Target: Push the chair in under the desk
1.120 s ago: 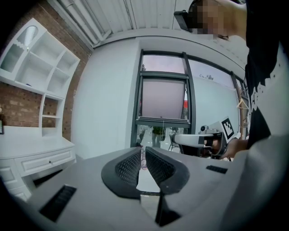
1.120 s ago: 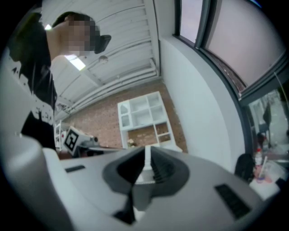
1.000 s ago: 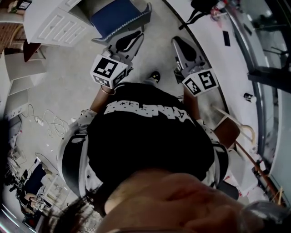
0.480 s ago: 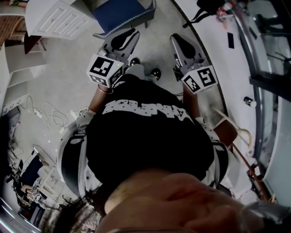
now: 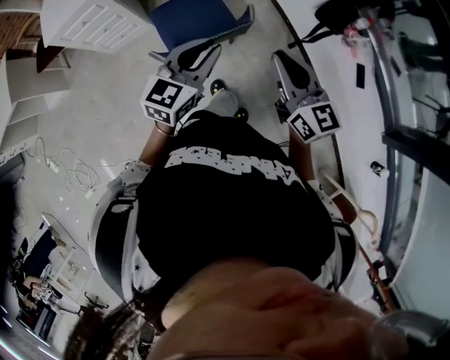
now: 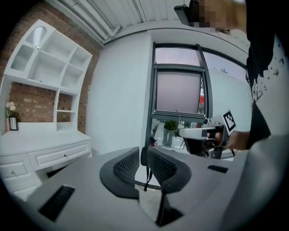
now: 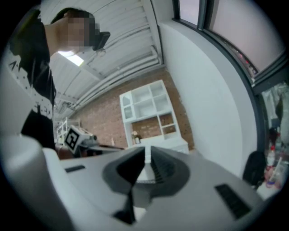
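Left tool (image 5: 209, 53), jaws just parting, holds nothing; right tool (image 5: 282, 62) clenched, empty. I would press both squarely on the blue chair (image 5: 193, 20), top centre, pushing evenly toward the bench (image 5: 91, 28).

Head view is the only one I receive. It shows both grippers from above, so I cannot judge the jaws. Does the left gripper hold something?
Observer: No. In its own view the left gripper has its jaws a little apart. They have just been opening, and nothing is gripped between them.
Operator: And the right one?
Observer: The right gripper is shut, with its jaws together and nothing held.
Operator: What does the left gripper point at?
Observer: A tall window with a dark frame stands straight beyond its jaws.
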`<action>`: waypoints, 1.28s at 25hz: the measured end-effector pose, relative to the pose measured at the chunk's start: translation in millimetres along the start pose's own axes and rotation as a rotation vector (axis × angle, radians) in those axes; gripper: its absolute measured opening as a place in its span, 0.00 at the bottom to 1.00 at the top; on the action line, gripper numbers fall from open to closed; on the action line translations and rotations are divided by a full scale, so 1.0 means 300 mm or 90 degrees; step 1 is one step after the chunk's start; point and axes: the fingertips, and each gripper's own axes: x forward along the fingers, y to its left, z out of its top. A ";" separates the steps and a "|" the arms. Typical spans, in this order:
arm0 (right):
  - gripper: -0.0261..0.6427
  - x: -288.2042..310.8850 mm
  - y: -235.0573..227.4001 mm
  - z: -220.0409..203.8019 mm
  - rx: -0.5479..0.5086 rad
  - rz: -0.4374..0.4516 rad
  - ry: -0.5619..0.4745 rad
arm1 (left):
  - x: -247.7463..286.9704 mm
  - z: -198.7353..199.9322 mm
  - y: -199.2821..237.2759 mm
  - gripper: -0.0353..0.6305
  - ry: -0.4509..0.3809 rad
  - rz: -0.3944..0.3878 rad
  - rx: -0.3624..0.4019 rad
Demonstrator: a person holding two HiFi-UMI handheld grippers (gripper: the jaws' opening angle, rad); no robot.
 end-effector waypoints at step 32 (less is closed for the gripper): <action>0.19 0.469 -0.036 -0.284 -0.173 0.235 0.283 | -0.068 -0.370 0.316 0.28 0.228 0.199 0.044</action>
